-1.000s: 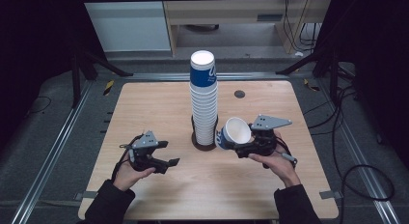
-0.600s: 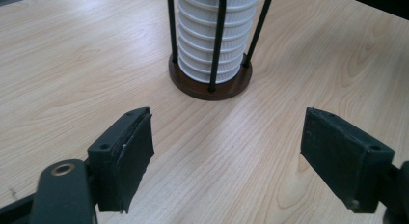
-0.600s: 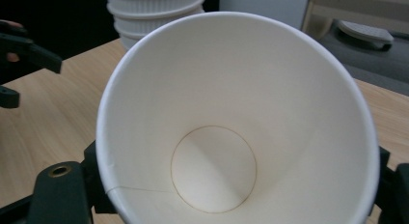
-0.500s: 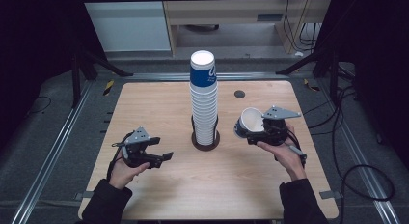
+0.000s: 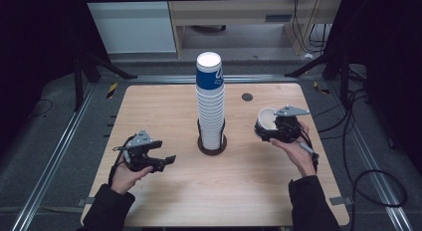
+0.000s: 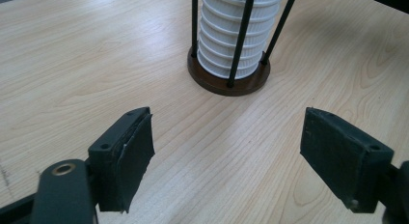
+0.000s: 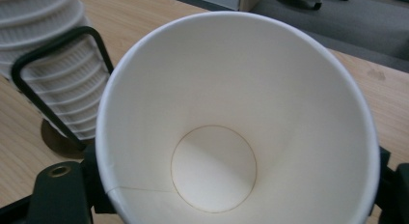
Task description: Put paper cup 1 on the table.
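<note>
Pale wood grain runs across the table (image 5: 259,191) where we see a tall stack of paper cups (image 5: 210,104) standing in a wire holder (image 5: 212,141) on a round dark base, the topmost cup blue. Right of it, the right gripper (image 5: 271,131) clamps a single white paper cup (image 7: 231,122), its mouth facing us and its inside empty. Well left of the stack, the left gripper (image 5: 166,161) holds its jaws wide apart above bare wood.

The right gripper (image 5: 267,129), clamping the paper cup (image 5: 264,122), now sits farther from the cup stack (image 5: 210,104); the left gripper (image 5: 161,152) edges away too
</note>
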{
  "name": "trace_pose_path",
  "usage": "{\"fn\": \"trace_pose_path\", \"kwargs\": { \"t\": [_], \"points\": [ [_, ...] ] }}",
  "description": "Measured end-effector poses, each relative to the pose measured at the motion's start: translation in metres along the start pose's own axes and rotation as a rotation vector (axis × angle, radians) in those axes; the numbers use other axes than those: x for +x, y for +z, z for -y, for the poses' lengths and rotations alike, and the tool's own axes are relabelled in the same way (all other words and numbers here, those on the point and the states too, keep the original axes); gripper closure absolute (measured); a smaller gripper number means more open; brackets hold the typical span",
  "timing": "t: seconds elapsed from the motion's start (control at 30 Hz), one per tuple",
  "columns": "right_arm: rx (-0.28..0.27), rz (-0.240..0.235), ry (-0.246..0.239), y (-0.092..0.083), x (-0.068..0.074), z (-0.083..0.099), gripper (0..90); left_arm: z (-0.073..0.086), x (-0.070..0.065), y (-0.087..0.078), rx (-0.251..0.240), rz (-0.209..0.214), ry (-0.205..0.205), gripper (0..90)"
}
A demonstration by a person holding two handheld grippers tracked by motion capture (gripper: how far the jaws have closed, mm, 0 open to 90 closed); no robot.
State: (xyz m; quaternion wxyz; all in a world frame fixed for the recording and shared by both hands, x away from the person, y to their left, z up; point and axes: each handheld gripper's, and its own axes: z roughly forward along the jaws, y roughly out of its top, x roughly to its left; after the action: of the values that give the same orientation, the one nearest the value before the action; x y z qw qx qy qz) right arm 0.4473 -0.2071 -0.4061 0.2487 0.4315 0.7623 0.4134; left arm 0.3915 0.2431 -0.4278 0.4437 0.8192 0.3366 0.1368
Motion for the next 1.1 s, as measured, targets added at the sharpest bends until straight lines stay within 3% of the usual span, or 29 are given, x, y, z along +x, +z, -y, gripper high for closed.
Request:
{"fn": "trace_pose_path", "kwargs": {
  "t": [0.3,0.6,1.1],
  "points": [
    [0.064,0.059,0.046,0.013,-0.024,0.01,19.1,0.002,0.004,0.001,0.007,-0.012,-0.008,18.2],
    [0.136,0.104,0.037,0.027,-0.032,0.018,19.0,0.003,0.008,0.001,0.016,-0.031,-0.015,18.1],
    [0.205,0.092,0.056,0.046,-0.035,0.027,18.5,0.004,0.009,0.003,0.027,-0.033,-0.012,17.7]
  ]
}}
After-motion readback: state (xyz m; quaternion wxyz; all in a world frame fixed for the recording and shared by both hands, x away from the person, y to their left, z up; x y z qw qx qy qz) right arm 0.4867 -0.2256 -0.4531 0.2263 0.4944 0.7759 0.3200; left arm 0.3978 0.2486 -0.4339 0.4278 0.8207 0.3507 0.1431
